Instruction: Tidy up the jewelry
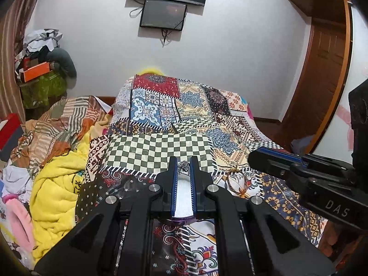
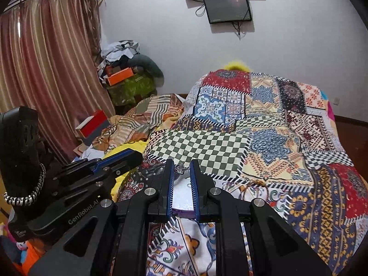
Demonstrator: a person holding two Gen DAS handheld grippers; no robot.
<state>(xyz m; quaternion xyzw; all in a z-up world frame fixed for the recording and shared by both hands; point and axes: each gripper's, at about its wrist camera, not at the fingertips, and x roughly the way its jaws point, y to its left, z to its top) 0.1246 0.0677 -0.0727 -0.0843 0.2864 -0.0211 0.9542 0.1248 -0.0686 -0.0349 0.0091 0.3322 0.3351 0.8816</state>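
Observation:
A small silver ornate jewelry piece [image 1: 183, 166] sits between the tips of my left gripper [image 1: 184, 164], above a white pad with a purple rim [image 1: 184, 201] that lies between the fingers. In the right wrist view a similar silver piece [image 2: 180, 168] sits between the tips of my right gripper [image 2: 181, 168], over a white pad with a purple rim [image 2: 182, 201]. Both grippers stand narrowly parted with the silver piece at the tips; I cannot tell whether the pads clamp it. The right gripper [image 1: 264, 155] shows beside the left one, and the left gripper [image 2: 128, 156] shows in the right wrist view.
A patchwork bedspread [image 1: 161, 147] covers the bed. A gold chain [image 1: 237, 179] lies on it to the right. A yellow blanket [image 1: 55, 184] and crumpled clothes lie at left. A red box [image 2: 94, 124], curtain [image 2: 46, 69] and piled clutter [image 2: 124, 73] stand by the wall.

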